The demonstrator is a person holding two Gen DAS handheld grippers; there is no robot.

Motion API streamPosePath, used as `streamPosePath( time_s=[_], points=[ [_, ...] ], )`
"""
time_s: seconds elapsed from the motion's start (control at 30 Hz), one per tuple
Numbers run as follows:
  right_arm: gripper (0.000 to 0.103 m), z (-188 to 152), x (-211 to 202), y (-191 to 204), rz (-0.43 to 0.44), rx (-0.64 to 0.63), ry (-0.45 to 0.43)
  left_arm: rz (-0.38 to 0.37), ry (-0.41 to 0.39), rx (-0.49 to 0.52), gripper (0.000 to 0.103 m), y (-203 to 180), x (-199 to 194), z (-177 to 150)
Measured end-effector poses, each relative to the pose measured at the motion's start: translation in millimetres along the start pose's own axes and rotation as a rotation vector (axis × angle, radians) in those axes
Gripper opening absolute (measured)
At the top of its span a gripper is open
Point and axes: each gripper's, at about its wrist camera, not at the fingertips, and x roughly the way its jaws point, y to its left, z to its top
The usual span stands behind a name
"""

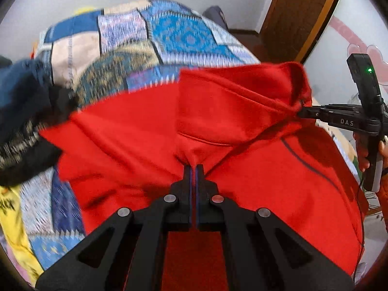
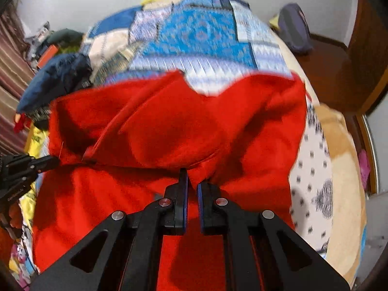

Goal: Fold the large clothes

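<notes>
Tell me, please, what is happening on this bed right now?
A person is folding a large red fleece garment spread over a blue patchwork bedspread. The left gripper is shut on a pinch of the red fabric, and the right gripper grips another edge, with part of the garment lifted and turned over itself. A dark navy garment lies bunched beside it.

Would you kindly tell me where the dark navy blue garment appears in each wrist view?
Left wrist: dark navy blue garment at the far left edge, beside the red fleece garment.
Right wrist: upper left, beyond the red fleece.
Shared landmark: blue patchwork bedspread.
</notes>
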Motion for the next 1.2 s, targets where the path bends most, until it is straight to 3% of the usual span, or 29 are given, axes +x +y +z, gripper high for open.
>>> streamPosePath(
  time_s=[0.27, 0.53, 0.6, 0.7, 0.8, 0.93, 1.0, 1.2],
  points=[
    [0.006, -25, -8, -19, -0.044, 0.024, 0.085, 0.014, 0.037, -0.021, 0.003, 5, -1, -30],
    [0.007, -5, -54, -14, -0.021, 0.022, -0.051, 0.101, -0.072, 0.012, 0.011, 12, -49, -7],
    [0.010, 8, -60, -4, -0.007, 0.003, -0.087, 0.111, -0.102, 0.014, 0.022, 15, -55, 8],
    [0.022, 28, -58, 13, 0.017, -0.018, -0.128, 0.127, -0.143, 0.005, 0.031, 18, -58, 33],
    [0.028, 44, -45, 31, 0.044, -0.033, -0.139, 0.096, -0.150, -0.025, 0.034, 22, -50, 57],
    [0.029, 62, -11, 43, 0.068, -0.012, -0.077, 0.074, -0.119, -0.036, 0.037, 22, -23, 83],
    [0.029, 66, 7, 44, 0.054, 0.005, -0.038, 0.086, -0.093, -0.018, 0.042, 20, -5, 89],
    [0.029, 65, 47, 19, -0.043, 0.054, 0.041, 0.078, 0.011, -0.029, 0.044, 25, 49, 86]
  ],
)
